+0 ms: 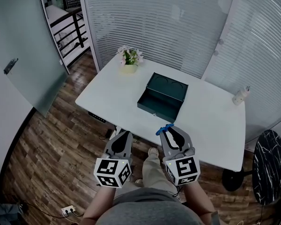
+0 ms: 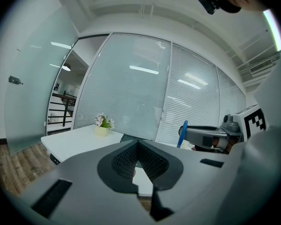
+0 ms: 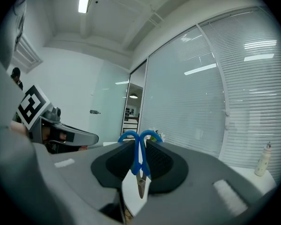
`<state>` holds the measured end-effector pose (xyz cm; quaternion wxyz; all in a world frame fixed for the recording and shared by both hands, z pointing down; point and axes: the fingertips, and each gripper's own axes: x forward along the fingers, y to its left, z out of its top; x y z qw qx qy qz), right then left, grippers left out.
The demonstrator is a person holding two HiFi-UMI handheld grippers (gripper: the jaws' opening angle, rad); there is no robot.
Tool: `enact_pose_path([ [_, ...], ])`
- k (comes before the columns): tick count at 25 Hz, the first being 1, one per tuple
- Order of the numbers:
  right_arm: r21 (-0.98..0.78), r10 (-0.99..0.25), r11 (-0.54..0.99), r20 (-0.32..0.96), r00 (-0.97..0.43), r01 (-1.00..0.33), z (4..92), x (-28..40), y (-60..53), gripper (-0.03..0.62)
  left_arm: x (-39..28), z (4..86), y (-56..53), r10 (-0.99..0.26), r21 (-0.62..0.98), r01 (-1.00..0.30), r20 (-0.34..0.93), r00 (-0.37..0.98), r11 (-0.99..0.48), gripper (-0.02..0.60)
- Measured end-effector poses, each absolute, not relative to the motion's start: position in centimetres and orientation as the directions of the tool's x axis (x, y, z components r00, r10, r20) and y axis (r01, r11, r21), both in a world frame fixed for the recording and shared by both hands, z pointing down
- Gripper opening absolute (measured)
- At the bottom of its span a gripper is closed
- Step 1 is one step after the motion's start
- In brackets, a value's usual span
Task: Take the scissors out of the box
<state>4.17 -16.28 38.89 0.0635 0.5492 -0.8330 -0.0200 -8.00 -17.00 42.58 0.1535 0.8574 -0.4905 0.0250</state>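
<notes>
The right gripper is clamped on the small blue-handled scissors. It pinches them just below the loops, blades pointing back toward the person, probably so they cannot swing. They hang over the near edge of the white table, well apart from the open dark green metal box farther off. The left gripper, near left, is closed on nothing and seems idle.
</notes>
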Motion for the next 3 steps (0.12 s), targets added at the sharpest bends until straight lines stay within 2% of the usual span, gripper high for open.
enact_pose_path([
  [3,0.111,-0.915,0.401,0.084,-0.394,-0.909,38.81,3.93,-16.40,0.086,-8.02,42.54,-17.16,-0.834,0.238,-0.849,0.193,0.518,-0.472,0.005],
])
